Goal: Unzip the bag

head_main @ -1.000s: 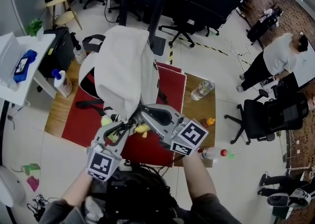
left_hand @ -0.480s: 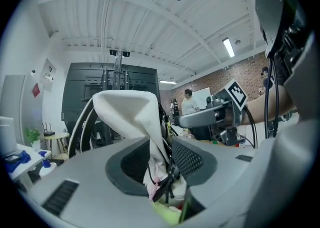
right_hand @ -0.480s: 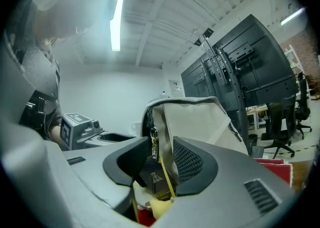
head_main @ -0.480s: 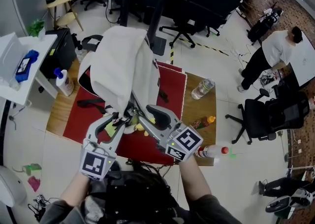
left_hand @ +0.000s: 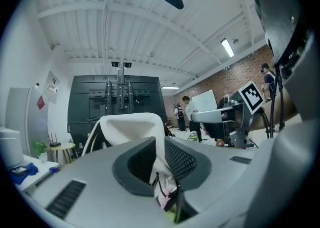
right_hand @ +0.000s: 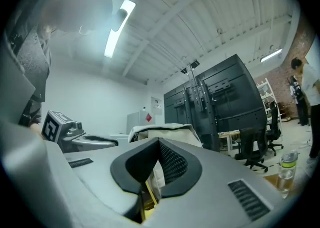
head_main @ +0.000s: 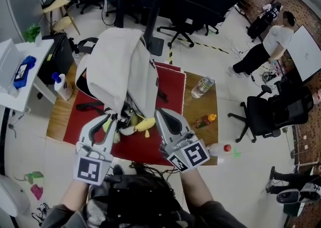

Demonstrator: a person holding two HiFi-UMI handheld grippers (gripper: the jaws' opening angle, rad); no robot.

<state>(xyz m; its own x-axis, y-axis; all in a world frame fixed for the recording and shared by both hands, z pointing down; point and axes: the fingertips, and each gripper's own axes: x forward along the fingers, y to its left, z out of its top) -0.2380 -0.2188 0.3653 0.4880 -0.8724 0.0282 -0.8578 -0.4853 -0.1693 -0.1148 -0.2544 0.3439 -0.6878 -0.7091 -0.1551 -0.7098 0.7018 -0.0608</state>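
Both jaws of the left gripper (left_hand: 161, 172) are pressed together on a fold of the white bag (head_main: 123, 69), with a thin black cord (left_hand: 162, 188) caught in the pinch just under the pads. The right gripper (right_hand: 151, 174) is likewise clamped on the bag's pale fabric, and a sliver of something yellow shows below its jaws. From the head view, the two grippers hold the lower edge of the bag from either side, left and right of each other, and the bag rises from them as a tall white bundle lifted off the table. Just beneath that edge, between the two grippers, lies a banana (head_main: 145, 123) on a red mat (head_main: 173, 89), which covers much of a wooden table (head_main: 200, 106). On the bare wood to the right stand a clear water bottle (head_main: 202, 87) and a small sauce bottle (head_main: 205, 120), apart from each other. A spray bottle (head_main: 62, 85) sits at the table's left end. Well off to the right, a person (head_main: 263, 44) stands on the pale floor near a black office chair (head_main: 263, 114).
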